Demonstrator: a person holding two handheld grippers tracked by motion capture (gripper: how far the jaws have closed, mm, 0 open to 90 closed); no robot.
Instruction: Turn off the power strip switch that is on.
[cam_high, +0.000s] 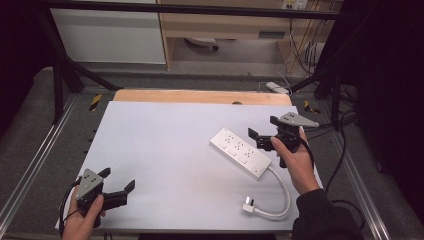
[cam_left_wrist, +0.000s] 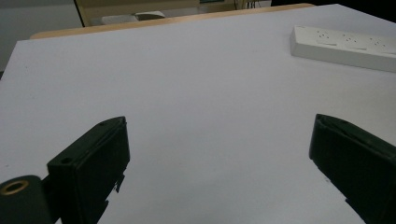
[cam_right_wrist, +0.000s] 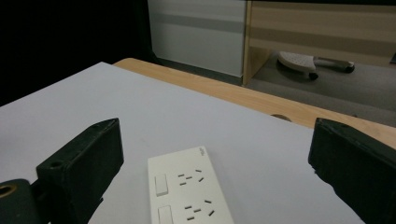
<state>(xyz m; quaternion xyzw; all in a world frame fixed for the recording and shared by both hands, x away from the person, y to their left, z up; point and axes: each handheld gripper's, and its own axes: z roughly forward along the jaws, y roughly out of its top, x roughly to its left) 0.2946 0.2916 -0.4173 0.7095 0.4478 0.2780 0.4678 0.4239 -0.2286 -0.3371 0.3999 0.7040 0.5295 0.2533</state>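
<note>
I see the white power strip (cam_high: 241, 152) lying flat on the counter (cam_high: 160, 150), set at a slant, its cable (cam_high: 282, 192) looping off the near end and curling round to the plug (cam_high: 248, 203), which rests on the counter just beside that end of the strip. My right tongs (cam_high: 256, 136) hang just above the strip's far end, released: the jaws stand wide apart and nothing is between them. Looking along those jaws in the right gripper view, the strip (cam_right_wrist: 189, 191) sits below and between them, not touched by either, with two rocker switches and two sets of socket slots showing. There is a small dark mark printed at the strip's top corner, but it is too small for me to read. My left tongs (cam_high: 119, 187) are well apart from the strip, out past its near end toward the counter's front edge, also released with empty jaws. From the left gripper view the strip (cam_left_wrist: 343, 46) lies far off beyond the right jaw, with bare counter (cam_left_wrist: 196, 93) between.
</note>
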